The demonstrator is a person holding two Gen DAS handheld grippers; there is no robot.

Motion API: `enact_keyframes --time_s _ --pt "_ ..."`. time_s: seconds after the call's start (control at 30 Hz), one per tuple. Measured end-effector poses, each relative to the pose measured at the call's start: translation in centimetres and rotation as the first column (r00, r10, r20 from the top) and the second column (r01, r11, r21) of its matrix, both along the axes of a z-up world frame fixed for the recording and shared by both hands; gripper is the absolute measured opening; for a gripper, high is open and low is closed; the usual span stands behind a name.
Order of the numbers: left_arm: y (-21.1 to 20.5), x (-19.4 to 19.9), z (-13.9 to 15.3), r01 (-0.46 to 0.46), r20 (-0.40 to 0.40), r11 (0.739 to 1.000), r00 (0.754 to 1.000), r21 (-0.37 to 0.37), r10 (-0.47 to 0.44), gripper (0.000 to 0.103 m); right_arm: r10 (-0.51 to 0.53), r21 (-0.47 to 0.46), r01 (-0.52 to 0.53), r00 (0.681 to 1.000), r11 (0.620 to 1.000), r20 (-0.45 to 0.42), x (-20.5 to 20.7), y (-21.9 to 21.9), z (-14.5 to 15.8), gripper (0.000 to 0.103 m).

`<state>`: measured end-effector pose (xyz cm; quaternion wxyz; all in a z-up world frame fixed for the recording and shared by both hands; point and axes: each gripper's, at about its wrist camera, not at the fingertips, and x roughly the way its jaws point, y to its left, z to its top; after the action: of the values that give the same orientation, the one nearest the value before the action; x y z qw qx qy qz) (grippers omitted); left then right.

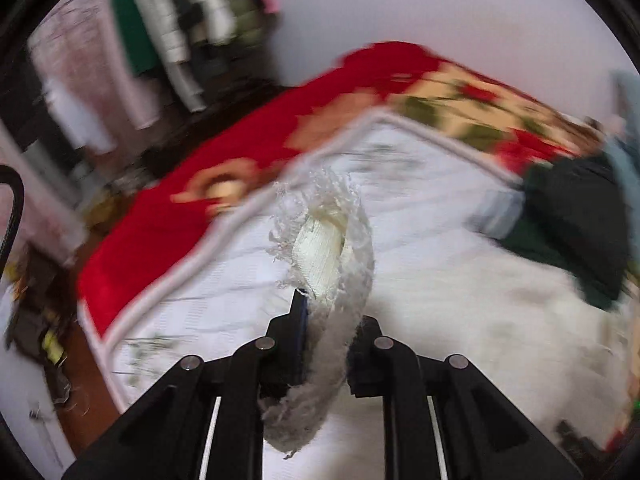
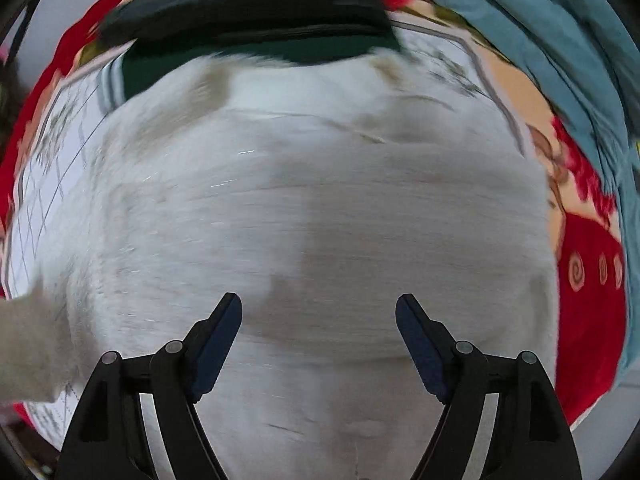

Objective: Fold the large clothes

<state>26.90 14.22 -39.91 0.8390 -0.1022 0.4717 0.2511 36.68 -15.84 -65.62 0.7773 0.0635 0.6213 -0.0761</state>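
A white fuzzy garment (image 2: pixel 320 208) lies spread on the bed and fills most of the right wrist view. My left gripper (image 1: pixel 326 304) is shut on a fuzzy edge of this white garment (image 1: pixel 340 240), which curls up between the fingers with a cream ribbed cuff showing. The rest of the garment (image 1: pixel 460 312) lies on the bed to the right. My right gripper (image 2: pixel 319 312) is open and empty, held just above the garment's middle. Both views are blurred by motion.
The bed has a white patterned sheet (image 1: pixel 224 280) over a red floral blanket (image 1: pixel 168 216). A dark green and black garment (image 1: pixel 572 224) lies at the far side, also seen in the right wrist view (image 2: pixel 256 20). A teal cloth (image 2: pixel 540 40) lies at right. Hanging clothes (image 1: pixel 168 32) stand beyond the bed.
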Motion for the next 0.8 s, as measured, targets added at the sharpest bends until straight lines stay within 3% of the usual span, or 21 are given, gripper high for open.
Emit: enact_keyframes --time_s 0.13,0.33,0.47,0.6,0.67,0.73,0.8 --pt "-11.4 3.5 0.7 0.178 -0.002 0.978 0.984 -0.108 -0.179 0.013 -0.105 0.032 0.106 0.994 0.994 -0.033 -1.6 -7.6 0.1 0.081" --pt "-27.1 6.5 -2.4 0.372 -0.048 0.905 0.92 -0.204 -0.389 0.013 -0.248 0.035 0.25 0.968 0.968 -0.038 -4.4 -18.8 0.0 0.081" --pt "-32.6 7.7 -6.0 0.426 -0.128 0.877 0.879 -0.224 -0.459 0.014 -0.311 0.031 0.313 0.949 0.949 -0.048 -6.5 -24.6 -0.7 0.081" --pt "-35.0 7.9 -8.1 0.466 -0.186 0.858 0.843 -0.216 -0.505 0.024 -0.352 0.079 0.356 0.934 0.931 -0.057 -7.9 -28.0 -1.2 0.081" --pt "-35.0 7.9 -7.9 0.478 -0.163 0.853 0.843 -0.211 -0.512 0.039 -0.361 0.127 0.366 0.931 0.922 -0.058 -8.5 -29.1 -1.3 0.081" --pt "-34.7 7.9 -7.3 0.495 -0.132 0.841 0.839 -0.22 -0.528 0.088 -0.359 0.174 0.363 0.932 0.915 -0.058 -9.1 -29.5 -1.1 0.081" --pt "-34.3 7.6 -6.8 0.507 -0.1 0.827 0.835 -0.242 -0.541 0.092 -0.355 0.224 0.358 0.933 0.906 -0.058 -9.4 -29.6 -0.9 0.081"
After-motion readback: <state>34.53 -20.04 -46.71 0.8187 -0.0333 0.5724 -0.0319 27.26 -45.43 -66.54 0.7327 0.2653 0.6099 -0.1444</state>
